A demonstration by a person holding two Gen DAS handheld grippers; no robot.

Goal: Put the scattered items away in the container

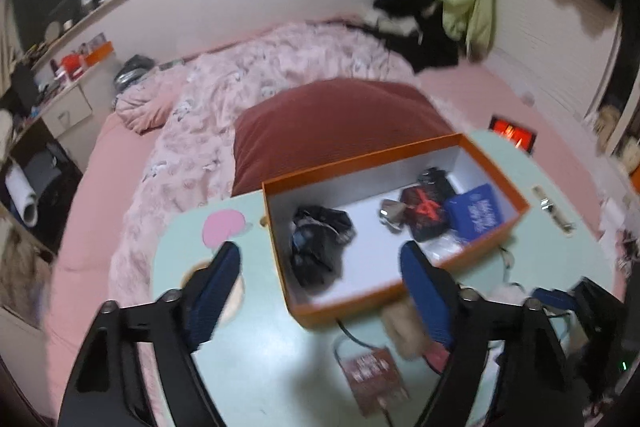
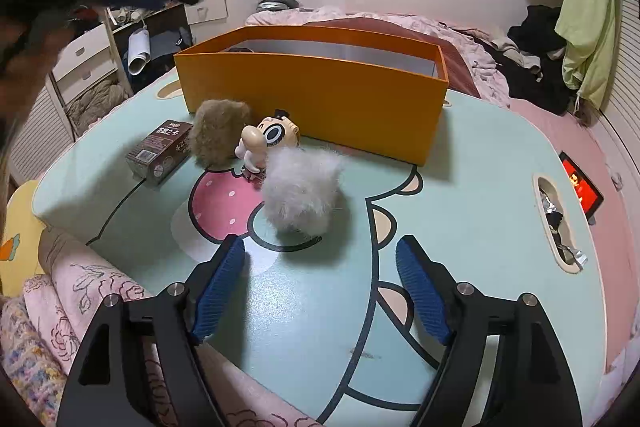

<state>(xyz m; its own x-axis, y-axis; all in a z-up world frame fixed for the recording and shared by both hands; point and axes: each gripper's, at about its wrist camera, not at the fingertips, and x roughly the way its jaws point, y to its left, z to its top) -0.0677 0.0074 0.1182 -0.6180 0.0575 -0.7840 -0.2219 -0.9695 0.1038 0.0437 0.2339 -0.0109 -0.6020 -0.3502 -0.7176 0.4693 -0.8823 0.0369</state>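
Note:
An orange box [image 1: 404,157] [image 2: 320,95] stands on the mint table [image 1: 256,355] [image 2: 460,227]. Inside it lie a black crumpled item [image 1: 320,247], a black pouch with red marks [image 1: 424,211] and a blue packet [image 1: 476,213]. My left gripper [image 1: 320,291] is open and empty, high over the box's near corner. In front of the box lie a brown fluffy ball [image 2: 218,137] [image 1: 404,327], a cartoon figurine [image 2: 266,143], a white fluffy ball [image 2: 300,195] and a brown carton [image 2: 160,153] [image 1: 374,379]. My right gripper [image 2: 320,291] is open and empty, just short of the white ball.
A bed with a pink quilt [image 1: 224,95] and a dark red cushion [image 1: 336,123] lies behind the table. A lit tablet [image 2: 580,187] [image 1: 512,137] sits on the bed at the right. The table has a slot with foil items [image 2: 556,223]. A rolled pink blanket [image 2: 92,291] lies at the near left.

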